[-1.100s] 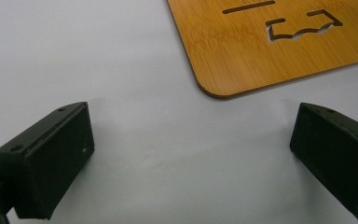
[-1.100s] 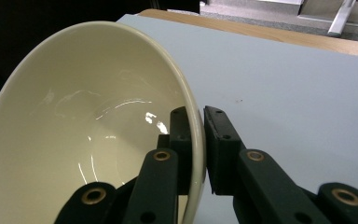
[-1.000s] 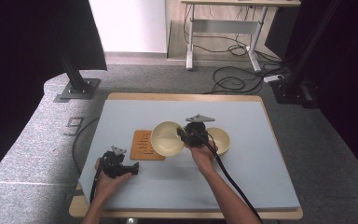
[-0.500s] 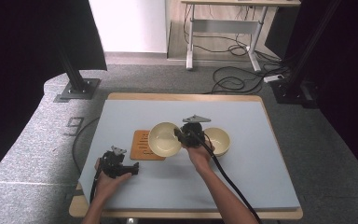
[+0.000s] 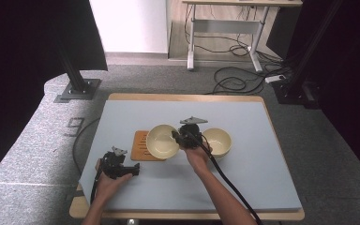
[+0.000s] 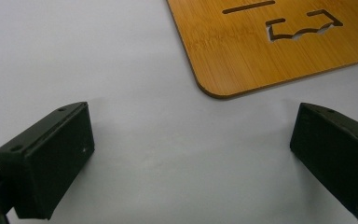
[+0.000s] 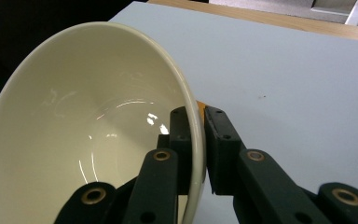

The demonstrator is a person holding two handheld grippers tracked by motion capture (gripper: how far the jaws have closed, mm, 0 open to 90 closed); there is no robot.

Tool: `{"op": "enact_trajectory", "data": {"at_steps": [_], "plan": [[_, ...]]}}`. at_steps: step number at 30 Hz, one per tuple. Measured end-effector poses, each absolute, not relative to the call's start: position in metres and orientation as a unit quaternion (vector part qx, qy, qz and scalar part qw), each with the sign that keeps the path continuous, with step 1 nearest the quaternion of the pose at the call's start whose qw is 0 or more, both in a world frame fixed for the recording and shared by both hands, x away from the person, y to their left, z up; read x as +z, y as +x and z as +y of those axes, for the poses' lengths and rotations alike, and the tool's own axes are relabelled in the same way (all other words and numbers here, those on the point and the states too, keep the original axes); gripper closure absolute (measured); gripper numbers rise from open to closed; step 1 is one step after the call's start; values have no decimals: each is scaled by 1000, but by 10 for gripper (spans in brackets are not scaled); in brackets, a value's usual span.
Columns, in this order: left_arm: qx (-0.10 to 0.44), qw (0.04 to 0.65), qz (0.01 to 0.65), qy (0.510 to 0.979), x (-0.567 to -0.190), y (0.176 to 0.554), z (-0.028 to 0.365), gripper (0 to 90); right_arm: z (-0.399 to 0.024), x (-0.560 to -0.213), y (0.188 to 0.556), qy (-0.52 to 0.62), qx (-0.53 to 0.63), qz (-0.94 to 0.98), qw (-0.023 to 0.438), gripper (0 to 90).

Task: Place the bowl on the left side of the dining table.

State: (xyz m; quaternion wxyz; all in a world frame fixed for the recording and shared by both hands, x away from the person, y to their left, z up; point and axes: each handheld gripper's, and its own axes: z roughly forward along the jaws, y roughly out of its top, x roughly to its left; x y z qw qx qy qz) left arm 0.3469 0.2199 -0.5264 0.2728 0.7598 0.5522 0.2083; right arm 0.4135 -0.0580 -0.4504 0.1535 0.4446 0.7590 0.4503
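The right gripper (image 5: 175,136) is clamped on the rim of a cream bowl (image 5: 161,140), one jaw inside & one outside the wall; the bowl is tilted, held over the wooden board (image 5: 141,146) near the table's (image 5: 262,178) middle; a second cream bowl (image 5: 219,141) sits on the table just beside the right hand, on its right; the left gripper (image 5: 133,170) rests low on the table near the front-left edge, jaws wide apart w/ nothing between them, the board's corner (image 6: 223,70) just ahead of it.

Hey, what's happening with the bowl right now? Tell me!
Right gripper shut on cream bowl rim, bowl above wooden board. Left gripper open, holding nothing. Second bowl beside, not blocking.
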Motion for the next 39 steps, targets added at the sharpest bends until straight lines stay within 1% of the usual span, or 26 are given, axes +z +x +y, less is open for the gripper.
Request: {"op": "enact_trajectory", "data": {"at_steps": [39], "plan": [[207, 273, 552, 760, -526, 347, 220, 0, -31, -468, 428, 448, 436, 768, 140, 820]]}}
